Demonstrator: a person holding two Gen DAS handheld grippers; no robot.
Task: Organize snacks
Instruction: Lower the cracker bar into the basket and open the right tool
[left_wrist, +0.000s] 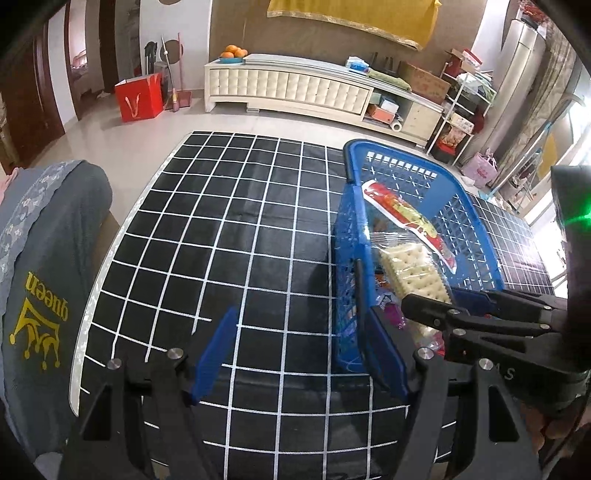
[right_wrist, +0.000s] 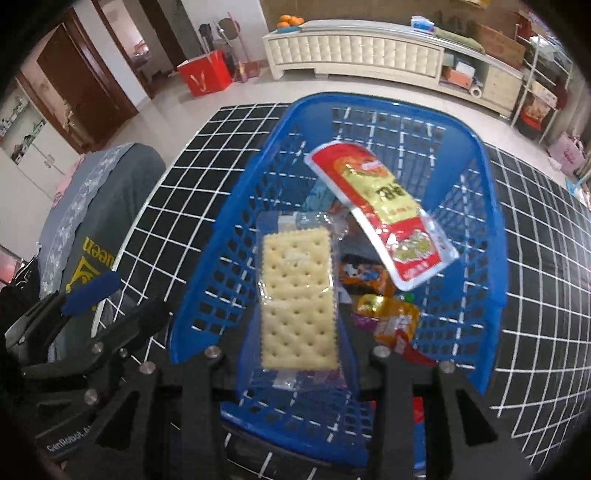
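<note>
A blue plastic basket (left_wrist: 354, 147) (right_wrist: 369, 99) stands on the black grid-patterned table (left_wrist: 221, 221) (right_wrist: 229, 125). Inside it a red and yellow snack packet (left_wrist: 402, 218) (right_wrist: 384, 206) leans on the far wall, above several small wrapped snacks (right_wrist: 388, 314). My right gripper (right_wrist: 299, 354) (left_wrist: 439, 295) is shut on a clear packet of crackers (right_wrist: 299, 295) (left_wrist: 417, 273), held over the basket's near end. My left gripper (left_wrist: 299, 358) (right_wrist: 122, 302) hangs open over the cloth just left of the basket, with nothing between its blue pads (left_wrist: 214, 354).
A chair with a grey cover printed "queen" (left_wrist: 44, 277) (right_wrist: 103, 221) stands at the table's left edge. Beyond the table are a tiled floor, a cream low cabinet (left_wrist: 288, 88) and a red bag (left_wrist: 138, 98).
</note>
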